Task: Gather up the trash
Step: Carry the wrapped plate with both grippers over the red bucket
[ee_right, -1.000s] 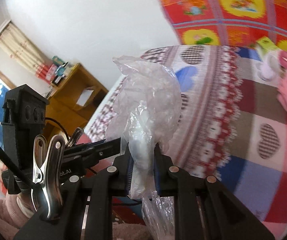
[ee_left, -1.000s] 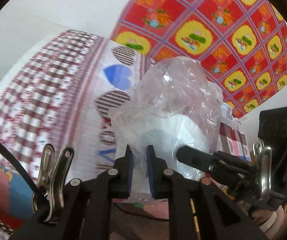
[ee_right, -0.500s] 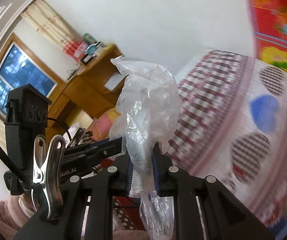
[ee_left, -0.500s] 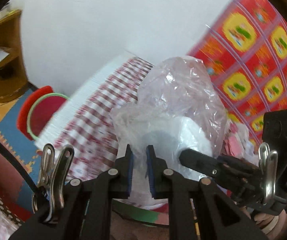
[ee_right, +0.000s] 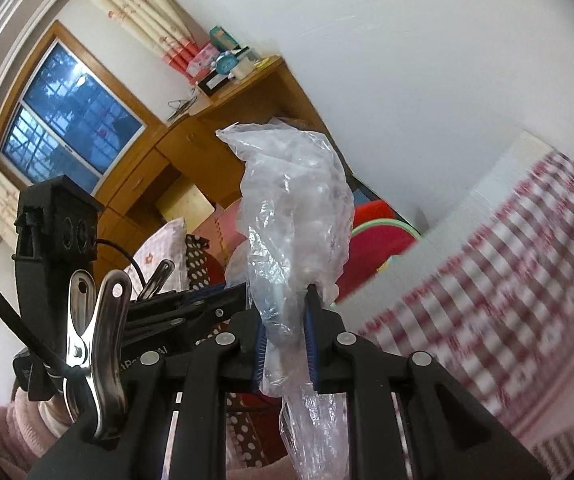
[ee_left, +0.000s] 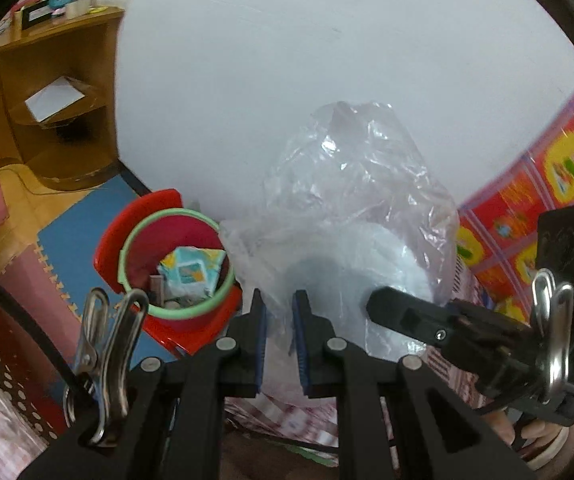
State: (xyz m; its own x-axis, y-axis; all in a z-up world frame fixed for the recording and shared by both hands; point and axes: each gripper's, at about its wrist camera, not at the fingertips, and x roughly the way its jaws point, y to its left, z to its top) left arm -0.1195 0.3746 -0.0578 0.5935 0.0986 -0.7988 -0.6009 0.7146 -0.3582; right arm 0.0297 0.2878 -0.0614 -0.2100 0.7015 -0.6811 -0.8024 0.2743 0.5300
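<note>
A crumpled clear plastic bag (ee_left: 351,208) hangs between both grippers. My left gripper (ee_left: 279,300) is shut on its lower left edge. My right gripper (ee_left: 372,304) reaches in from the right and is shut on the same bag (ee_right: 291,216), which bunches up above its fingers (ee_right: 314,300). The left gripper (ee_right: 239,290) shows beside it in the right wrist view. A red bin with a green rim (ee_left: 175,264) stands on the floor just left of the bag, with wrappers and paper inside. In the right wrist view the bin (ee_right: 383,236) is partly hidden behind the bag.
A wooden desk with open shelves (ee_left: 47,92) stands at the left by the white wall, with a window (ee_right: 67,120) beyond it. A bed with a red checked cover (ee_right: 507,280) lies to the right. Foam mats (ee_left: 67,224) cover the floor.
Both grippers have swung together with the bag away from the bed and the red patterned cloth. The bin, the floor mats and the desk have come into view.
</note>
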